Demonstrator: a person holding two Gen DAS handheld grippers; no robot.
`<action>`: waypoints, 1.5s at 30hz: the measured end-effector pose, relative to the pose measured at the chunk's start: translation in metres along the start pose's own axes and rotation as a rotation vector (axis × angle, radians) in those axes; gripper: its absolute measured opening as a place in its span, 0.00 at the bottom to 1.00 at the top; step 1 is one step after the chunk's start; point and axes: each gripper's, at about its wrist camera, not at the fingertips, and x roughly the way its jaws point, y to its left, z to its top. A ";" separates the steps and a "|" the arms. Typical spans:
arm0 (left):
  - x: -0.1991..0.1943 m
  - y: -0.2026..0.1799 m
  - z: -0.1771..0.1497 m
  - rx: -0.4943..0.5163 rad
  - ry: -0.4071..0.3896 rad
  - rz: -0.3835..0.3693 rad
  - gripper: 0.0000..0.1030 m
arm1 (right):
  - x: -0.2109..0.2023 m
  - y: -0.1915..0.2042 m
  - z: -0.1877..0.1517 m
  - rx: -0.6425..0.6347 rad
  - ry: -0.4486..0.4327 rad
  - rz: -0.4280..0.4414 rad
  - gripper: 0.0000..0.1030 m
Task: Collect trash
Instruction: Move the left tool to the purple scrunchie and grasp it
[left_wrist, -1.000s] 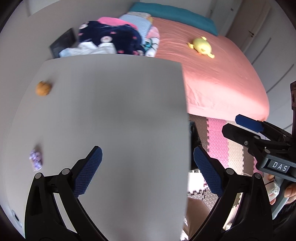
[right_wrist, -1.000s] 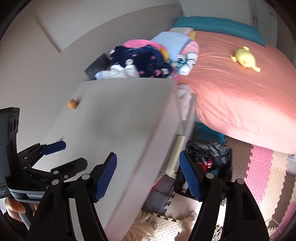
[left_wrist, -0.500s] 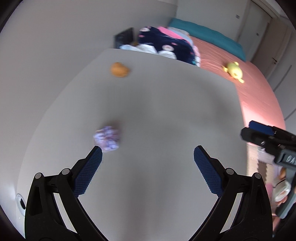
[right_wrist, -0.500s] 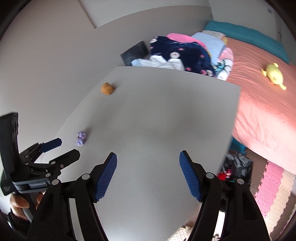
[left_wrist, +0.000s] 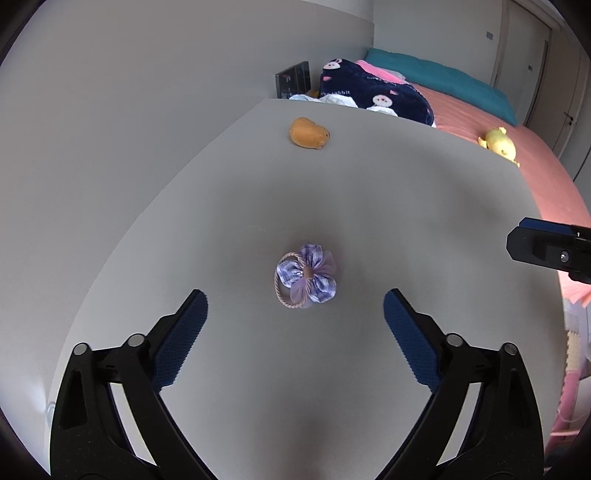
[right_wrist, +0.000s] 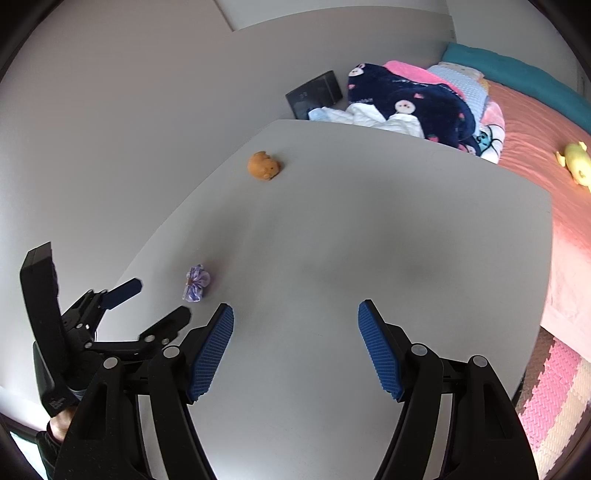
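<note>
A purple fabric flower on a hair tie (left_wrist: 306, 279) lies on the grey table (left_wrist: 388, 206), just ahead of my left gripper (left_wrist: 295, 308). Its blue pads stand wide apart and are closing, touching nothing; the flower sits beyond their tips. From the right wrist the same flower (right_wrist: 197, 282) shows at the left, with the left gripper (right_wrist: 159, 299) right behind it. My right gripper (right_wrist: 295, 317) hangs open over bare table, nothing between its pads. A small orange plush toy (left_wrist: 309, 133) (right_wrist: 264, 166) lies farther back near the wall.
A pile of clothes and blankets (right_wrist: 410, 107) and a dark box (right_wrist: 314, 94) sit beyond the table's far edge. A pink bed (left_wrist: 517, 155) with a yellow plush duck (left_wrist: 498, 142) lies to the right. Pink foam floor mats (right_wrist: 554, 387) show past the table's right edge.
Both grippers swung left from the table's bed-side edge to over the tabletop. The flower hair tie moved from the left view's edge to its centre, and the left pads drew slightly inward.
</note>
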 end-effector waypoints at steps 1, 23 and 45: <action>0.003 0.000 0.001 0.003 0.004 -0.001 0.84 | 0.001 0.002 0.000 -0.004 0.002 0.001 0.69; 0.030 0.003 0.010 -0.018 -0.063 -0.015 0.18 | 0.019 0.010 0.011 -0.028 0.007 -0.002 0.69; 0.039 0.043 0.032 -0.139 -0.112 -0.100 0.17 | 0.120 0.039 0.112 -0.067 0.020 -0.048 0.69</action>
